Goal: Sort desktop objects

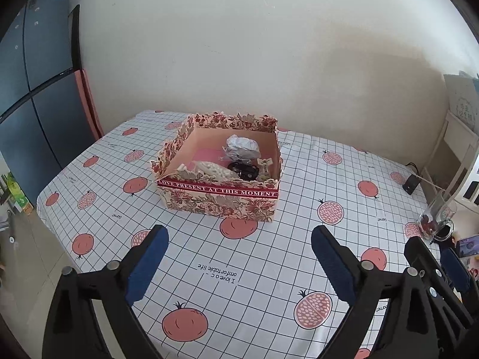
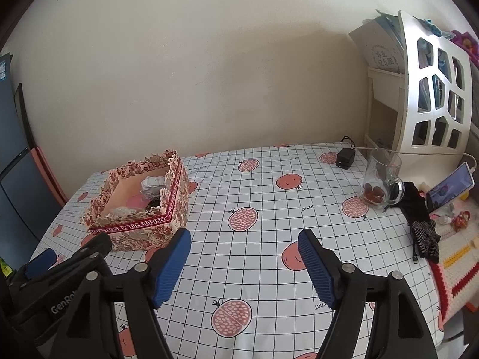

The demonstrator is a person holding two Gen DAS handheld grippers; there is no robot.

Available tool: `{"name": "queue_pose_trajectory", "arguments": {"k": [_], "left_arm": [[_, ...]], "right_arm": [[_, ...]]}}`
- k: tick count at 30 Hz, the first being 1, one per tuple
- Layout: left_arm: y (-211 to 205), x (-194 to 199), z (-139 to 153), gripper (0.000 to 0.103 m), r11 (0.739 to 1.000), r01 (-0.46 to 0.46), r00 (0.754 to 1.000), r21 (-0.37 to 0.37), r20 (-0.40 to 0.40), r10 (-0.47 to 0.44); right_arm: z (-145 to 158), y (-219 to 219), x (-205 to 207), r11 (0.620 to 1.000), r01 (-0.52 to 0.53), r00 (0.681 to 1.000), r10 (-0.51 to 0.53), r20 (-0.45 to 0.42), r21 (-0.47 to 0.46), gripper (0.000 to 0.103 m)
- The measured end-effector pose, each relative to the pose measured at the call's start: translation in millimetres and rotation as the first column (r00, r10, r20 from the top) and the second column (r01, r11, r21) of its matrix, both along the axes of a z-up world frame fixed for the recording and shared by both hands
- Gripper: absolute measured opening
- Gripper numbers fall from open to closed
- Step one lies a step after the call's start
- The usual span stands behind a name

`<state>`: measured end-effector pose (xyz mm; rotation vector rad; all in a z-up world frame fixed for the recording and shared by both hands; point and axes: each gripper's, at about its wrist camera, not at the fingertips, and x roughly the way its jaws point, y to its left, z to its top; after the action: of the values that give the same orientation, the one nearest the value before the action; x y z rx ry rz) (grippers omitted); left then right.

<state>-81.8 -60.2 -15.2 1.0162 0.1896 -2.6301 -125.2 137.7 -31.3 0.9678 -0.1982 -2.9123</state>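
Note:
A floral-patterned open box (image 1: 220, 202) stands on the table with the pomegranate-print cloth (image 1: 269, 269). Inside lie a crumpled silver-white wad (image 1: 242, 146), a white bumpy object (image 1: 214, 171), a black item (image 1: 244, 171) and a small cream piece (image 1: 265, 164). The box also shows in the right wrist view (image 2: 140, 230), at the left. My left gripper (image 1: 239, 239) is open and empty, just in front of the box. My right gripper (image 2: 244, 242) is open and empty over bare cloth, to the right of the box.
A glass mug (image 2: 381, 184) with red fruit stands at the right, a black charger (image 2: 344, 157) with a cable behind it. A phone (image 2: 450, 187), dark fabric (image 2: 419, 218) and a white rack (image 2: 431, 89) are at the right edge. A dark fridge (image 1: 33, 104) stands left.

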Motion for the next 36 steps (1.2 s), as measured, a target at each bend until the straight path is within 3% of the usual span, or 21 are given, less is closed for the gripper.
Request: {"name": "queue_pose_trajectory", "arguments": {"k": [5,7,24,36], "left_arm": [[-4,2,1,0.101,1.000,-0.003,1.000,0.014,-0.013,0.003],[-5,2,1,0.103,1.000,-0.005,1.000,0.016,-0.016,0.006],[-12,14,10,0.103,0.999,-0.025,0.995,0.024,-0.092,0.027],[-18,15,9,0.103,0.998,0.002,0.996,0.058,-0.092,0.004]], "right_arm": [[2,7,2,0.999,0.054,0.998,-0.054,-0.011,-0.001,0.100],[3,9,3,0.998,0.064,0.998,-0.065,-0.020,-0.010,0.103],[5,-3,5,0.998,0.051,0.998,-0.049,-0.033,0.037,0.103],[7,-7,7,0.995,0.059,0.997,-0.056,-0.045,0.076,0.103]]}}
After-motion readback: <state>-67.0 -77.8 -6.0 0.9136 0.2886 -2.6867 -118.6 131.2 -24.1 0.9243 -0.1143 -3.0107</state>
